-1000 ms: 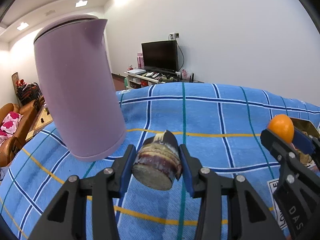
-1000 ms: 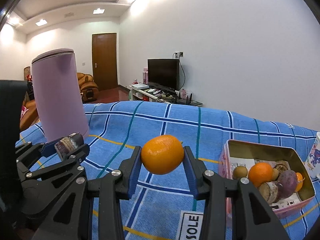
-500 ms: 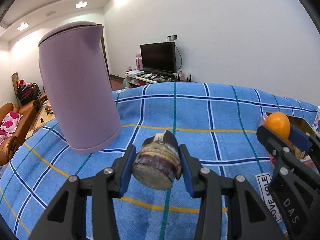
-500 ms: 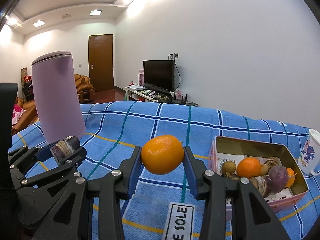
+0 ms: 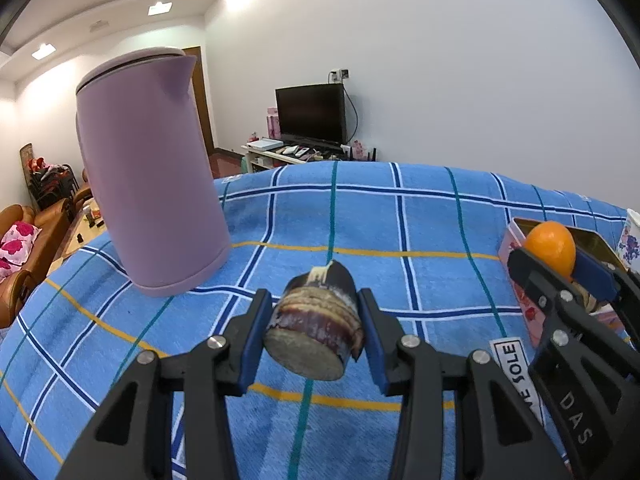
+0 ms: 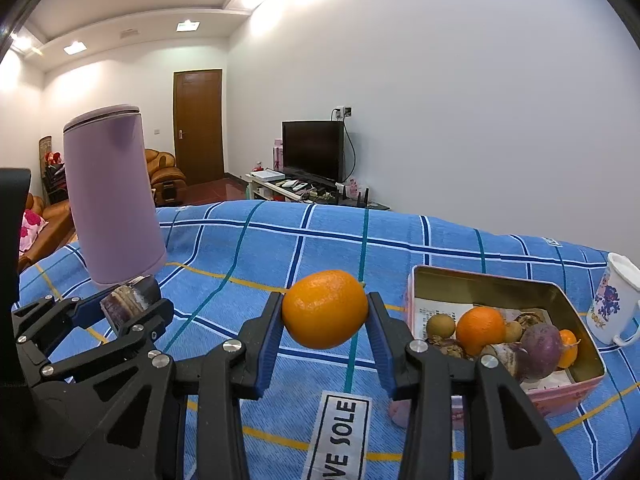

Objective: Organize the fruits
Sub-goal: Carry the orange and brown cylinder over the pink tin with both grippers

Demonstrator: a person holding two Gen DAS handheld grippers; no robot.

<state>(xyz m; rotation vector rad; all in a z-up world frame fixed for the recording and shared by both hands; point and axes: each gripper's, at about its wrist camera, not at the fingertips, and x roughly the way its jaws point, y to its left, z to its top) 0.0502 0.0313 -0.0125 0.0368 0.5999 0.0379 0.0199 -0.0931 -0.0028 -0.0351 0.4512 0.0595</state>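
My left gripper is shut on a short dark purple sugarcane piece and holds it above the blue checked cloth. It also shows in the right wrist view, left of the orange. My right gripper is shut on an orange, held above the cloth just left of a pink tin box. The box holds another orange, a purple fruit and several small brown fruits. In the left wrist view the right gripper with its orange is at the right.
A tall lilac kettle stands on the cloth at the left, also in the right wrist view. A white printed mug stands right of the tin. A TV, a door and sofas are beyond the table.
Both grippers have swung to the right with their fruit still held. The tin box and mug have come further into the right wrist view, and the kettle has shifted left.
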